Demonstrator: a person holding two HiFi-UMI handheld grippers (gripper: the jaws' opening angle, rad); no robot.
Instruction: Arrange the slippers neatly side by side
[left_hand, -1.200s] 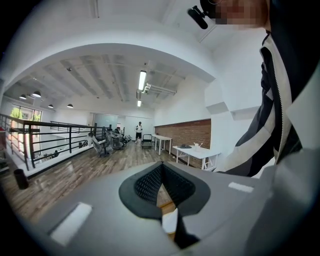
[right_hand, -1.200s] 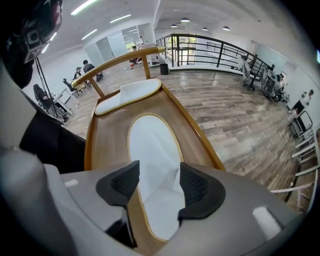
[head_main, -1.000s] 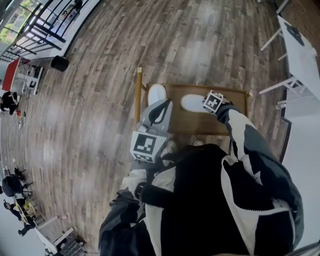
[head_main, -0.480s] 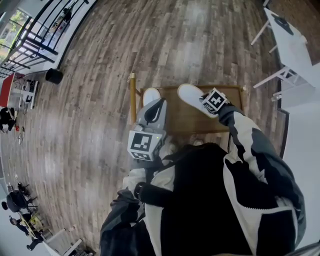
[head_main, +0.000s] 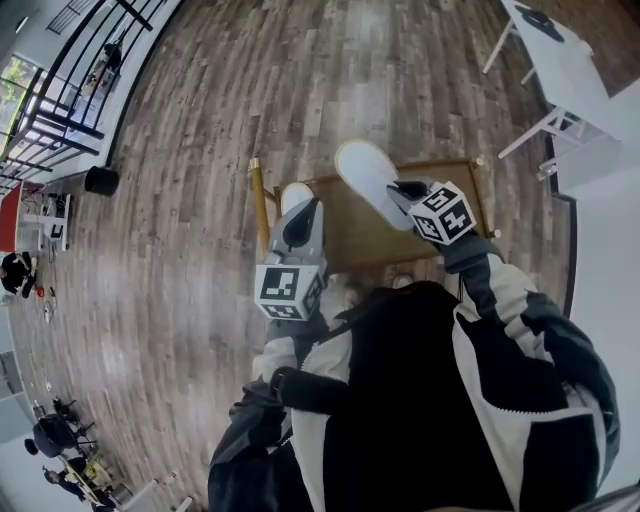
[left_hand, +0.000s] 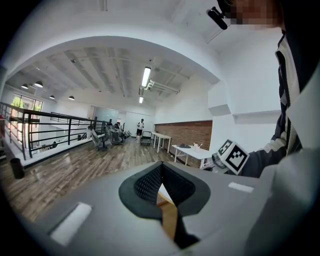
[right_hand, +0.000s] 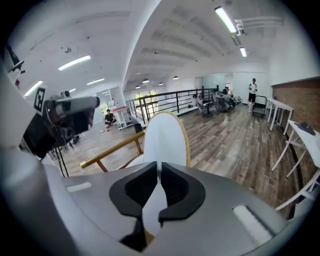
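A white slipper (head_main: 365, 175) is clamped by its edge in the right gripper (head_main: 397, 190) and held in the air above the wooden rack (head_main: 345, 240). The left gripper (head_main: 303, 212) is seen clenched, with nothing plainly caught. Its tip is just short of the second slipper (head_main: 292, 194), which lies at the rack's left end.

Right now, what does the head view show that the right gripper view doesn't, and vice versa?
Head view only: the person's jacket and the marker cube on the right tongs. Right gripper view only: its pads pinching the white slipper by the edge, ceiling lights, a distant standing person. Both: that slipper, the wooden rack, the white table.
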